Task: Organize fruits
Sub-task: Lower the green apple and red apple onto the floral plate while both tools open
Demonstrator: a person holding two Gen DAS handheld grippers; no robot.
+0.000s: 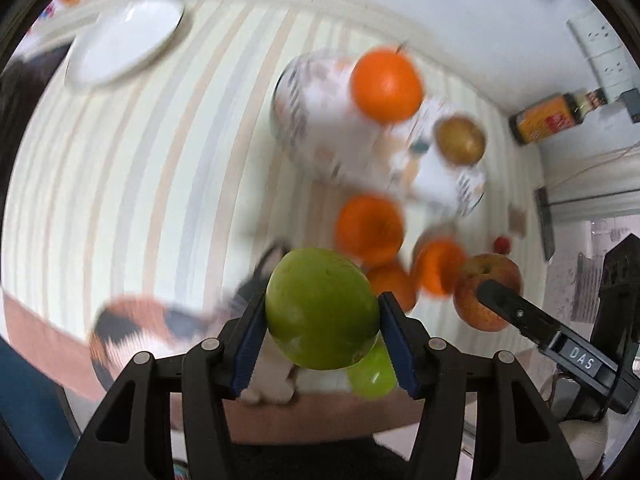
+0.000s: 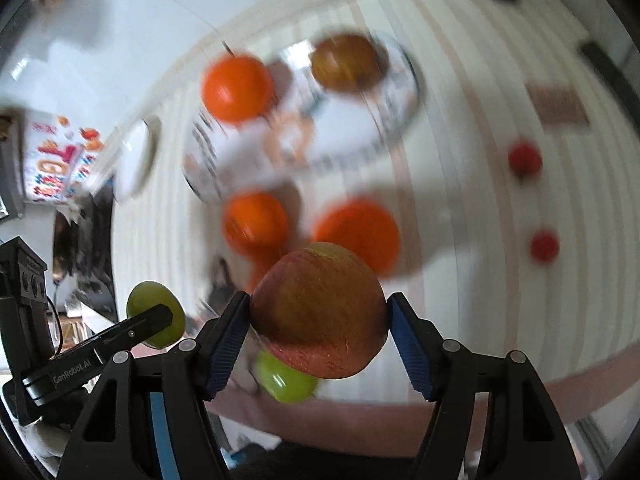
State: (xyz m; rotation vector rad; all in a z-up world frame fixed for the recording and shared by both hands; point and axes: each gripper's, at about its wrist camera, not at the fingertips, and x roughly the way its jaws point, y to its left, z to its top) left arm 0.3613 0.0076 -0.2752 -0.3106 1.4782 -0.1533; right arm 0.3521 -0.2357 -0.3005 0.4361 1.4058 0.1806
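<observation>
My left gripper (image 1: 322,312) is shut on a green apple (image 1: 320,308) and holds it above the striped table. My right gripper (image 2: 318,316) is shut on a red-yellow apple (image 2: 320,312); it also shows in the left wrist view (image 1: 486,294). Below lie three oranges (image 1: 370,228) and a second green apple (image 1: 372,376). A patterned plate (image 1: 316,120) carries an orange (image 1: 386,86), and a second plate (image 1: 440,180) carries a brownish fruit (image 1: 460,140). The left gripper's green apple also shows in the right wrist view (image 2: 156,316).
A white oval dish (image 1: 124,40) lies at the table's far left. A sauce bottle (image 1: 552,118) stands by the wall. Two small red fruits (image 2: 525,160) lie on the striped cloth (image 1: 140,160) to the right. A calico cat (image 1: 132,324) sits at the near edge.
</observation>
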